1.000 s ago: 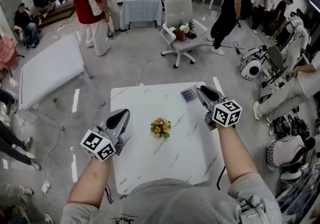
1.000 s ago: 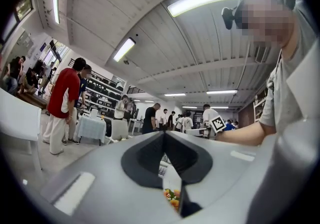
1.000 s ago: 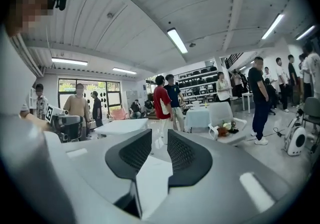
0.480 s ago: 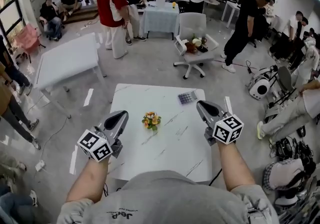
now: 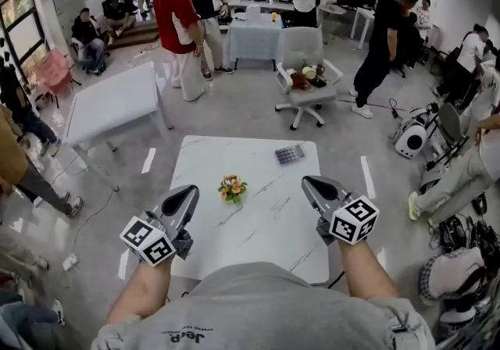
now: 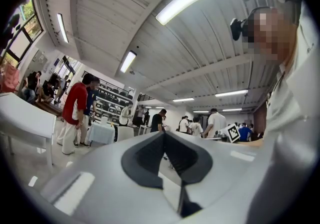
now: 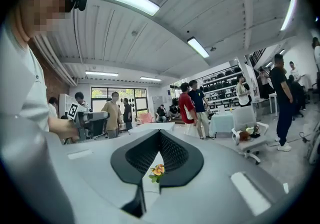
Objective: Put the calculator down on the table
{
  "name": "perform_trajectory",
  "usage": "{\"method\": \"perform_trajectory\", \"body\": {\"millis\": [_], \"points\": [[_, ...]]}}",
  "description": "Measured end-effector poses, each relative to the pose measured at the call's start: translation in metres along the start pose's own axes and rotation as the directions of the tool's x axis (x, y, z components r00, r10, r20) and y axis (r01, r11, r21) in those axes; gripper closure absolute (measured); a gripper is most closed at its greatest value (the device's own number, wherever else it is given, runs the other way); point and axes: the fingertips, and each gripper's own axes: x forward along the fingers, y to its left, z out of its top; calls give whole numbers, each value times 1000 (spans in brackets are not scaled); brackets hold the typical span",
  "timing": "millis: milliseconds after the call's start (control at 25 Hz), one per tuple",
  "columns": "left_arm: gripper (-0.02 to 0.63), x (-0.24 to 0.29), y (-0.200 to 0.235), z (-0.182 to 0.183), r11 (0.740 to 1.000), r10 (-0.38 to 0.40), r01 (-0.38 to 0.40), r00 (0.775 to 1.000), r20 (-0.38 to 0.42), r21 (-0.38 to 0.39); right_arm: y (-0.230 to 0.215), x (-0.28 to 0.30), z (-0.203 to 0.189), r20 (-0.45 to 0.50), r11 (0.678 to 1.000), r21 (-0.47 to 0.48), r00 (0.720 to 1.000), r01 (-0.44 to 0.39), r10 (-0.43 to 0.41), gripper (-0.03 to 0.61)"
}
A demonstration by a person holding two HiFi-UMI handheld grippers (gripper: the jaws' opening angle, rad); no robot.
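The left gripper (image 5: 190, 191) is hovering at the near left edge of the table (image 5: 266, 231). Its grey plastic jaws are standing together, tips touching, with nothing between them. A cube with black-and-white square markers is sitting at its back end.

The table is showing a smooth, rectangular white top with thin grey veins, like marble. Near its middle a small bunch of orange flowers (image 5: 231, 187) with green leaves is standing.

To the far right of them the calculator (image 5: 289, 155) is lying flat on the table top, near the far right corner and well apart from both grippers. It is looking like a thin dark rectangle with rows of small keys. Its long axis is running mostly left to right, with the right end turned a little farther away. Which end is carrying the display I cannot tell.

The right gripper (image 5: 308, 183) is hovering over the near right part of the table. Its jaws have just been closing and are meeting tip to tip, gripping nothing. Their inner faces are dark and finely ribbed.
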Motion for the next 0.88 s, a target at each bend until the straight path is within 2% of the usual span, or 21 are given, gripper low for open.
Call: {"method": "perform_trajectory", "body": {"millis": [320, 480, 680, 880], "points": [[552, -31, 33, 16, 998, -56, 56, 998, 7, 22, 46, 23, 6, 19, 1000, -18, 1000, 23, -22, 575], [552, -43, 53, 22, 998, -70, 70, 998, 7, 1, 62, 40, 10, 19, 999, -33, 999, 27, -26, 575], [552, -38, 54, 22, 997, -72, 73, 997, 27, -31, 62, 42, 25, 4, 998, -68, 1000, 14, -14, 575], [552, -48, 65, 19, 997, -72, 72, 997, 19, -37, 63, 49, 15, 22, 999, -30, 999, 34, -34, 575]]}}
